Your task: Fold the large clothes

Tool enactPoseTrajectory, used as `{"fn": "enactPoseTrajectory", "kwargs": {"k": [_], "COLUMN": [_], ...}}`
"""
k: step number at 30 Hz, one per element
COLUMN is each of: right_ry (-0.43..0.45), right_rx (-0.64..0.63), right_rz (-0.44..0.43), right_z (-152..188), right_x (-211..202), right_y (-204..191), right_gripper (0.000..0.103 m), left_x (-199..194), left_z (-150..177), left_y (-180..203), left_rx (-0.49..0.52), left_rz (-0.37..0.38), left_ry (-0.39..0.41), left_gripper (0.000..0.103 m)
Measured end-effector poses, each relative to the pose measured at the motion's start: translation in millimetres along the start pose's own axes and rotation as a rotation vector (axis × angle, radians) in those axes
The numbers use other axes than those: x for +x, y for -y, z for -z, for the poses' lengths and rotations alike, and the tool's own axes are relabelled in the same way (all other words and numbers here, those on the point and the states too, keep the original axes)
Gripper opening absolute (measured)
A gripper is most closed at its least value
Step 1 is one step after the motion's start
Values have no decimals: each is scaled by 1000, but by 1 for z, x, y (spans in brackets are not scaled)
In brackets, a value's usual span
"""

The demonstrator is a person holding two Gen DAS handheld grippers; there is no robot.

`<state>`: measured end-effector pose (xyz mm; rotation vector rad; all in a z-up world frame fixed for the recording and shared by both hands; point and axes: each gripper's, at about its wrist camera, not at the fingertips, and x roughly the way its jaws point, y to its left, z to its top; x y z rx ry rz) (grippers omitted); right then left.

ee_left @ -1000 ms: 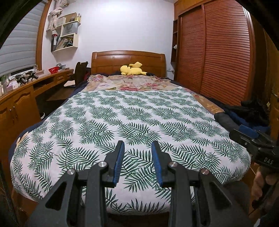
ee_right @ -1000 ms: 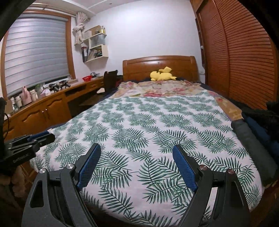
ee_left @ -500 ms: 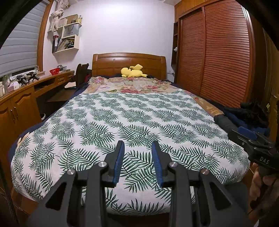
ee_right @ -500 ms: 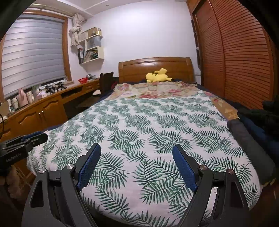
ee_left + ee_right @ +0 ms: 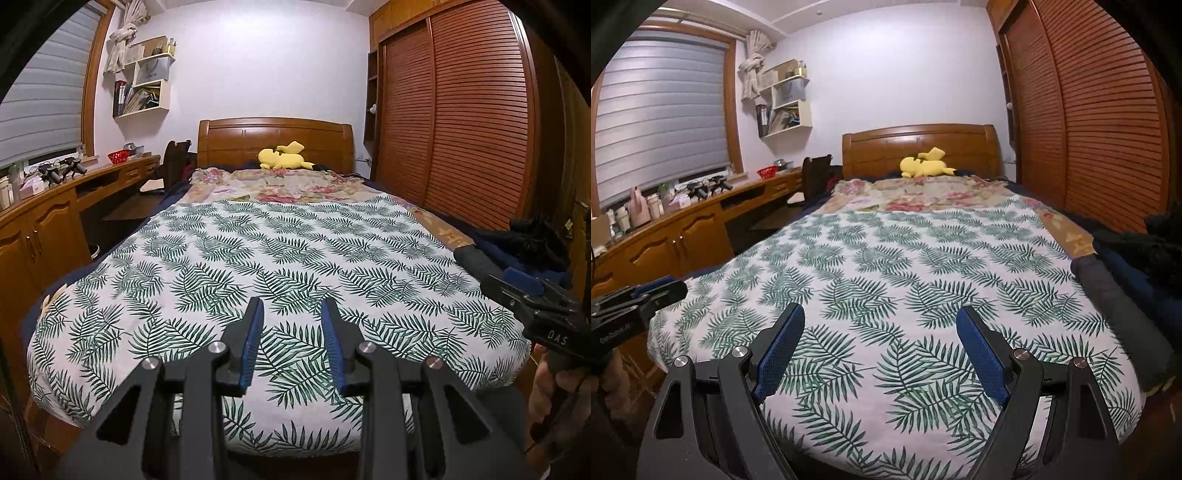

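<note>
**Palm-green print covers a bedroom bed as two grippers hover at its foot**

Left wrist view: Green fern fronds on white cotton, the large palm-leaf printed sheet (image 5: 280,266) lies spread flat and smooth over the wooden bed, draping over the near edge. Beyond it a floral quilt in faded pinks and tans (image 5: 280,182) runs to the curved, polished wooden headboard (image 5: 273,142), where a yellow plush toy (image 5: 282,158) rests. A long wooden desk with panelled cabinet doors (image 5: 44,218) lines the wall under a grey slatted blind; a white wall shelf of books (image 5: 142,86) hangs above. Slatted reddish-brown wardrobe doors (image 5: 458,122) fill the opposite wall. Dark rolled and heaped garments (image 5: 517,251) sit along that edge of the bed. The black left gripper with blue ribbed pads (image 5: 291,325) hangs above the sheet's near edge, fingers a narrow gap apart and holding nothing. The black right gripper (image 5: 532,299) enters from the side; its finger spacing cannot be read here.

Right wrist view: The same printed sheet (image 5: 905,280) fills the frame, unwrinkled. The right gripper (image 5: 882,332) is held over its near end with fingers spread wide, empty. The left gripper (image 5: 646,291) shows at the edge beside the desk (image 5: 687,236). Dark clothes (image 5: 1137,266) lie along the bed's wardrobe side.
</note>
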<state>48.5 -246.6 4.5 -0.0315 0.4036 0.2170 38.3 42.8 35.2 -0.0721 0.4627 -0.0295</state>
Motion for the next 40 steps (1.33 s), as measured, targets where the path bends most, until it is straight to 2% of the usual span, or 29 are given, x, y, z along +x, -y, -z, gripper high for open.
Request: {"fn": "enactPoseTrajectory", "kwargs": {"k": [40], "right_ry": [8], "right_rx": [1], "right_rz": [-8], "right_z": [-7], "right_x": [-4], "right_y": [-6], "right_gripper": [86], "left_x": [-10], "left_z": [-6], "left_y": [6], "left_rx": [13], "left_rz": [-5], "left_ry": [26], "left_gripper": [31]}}
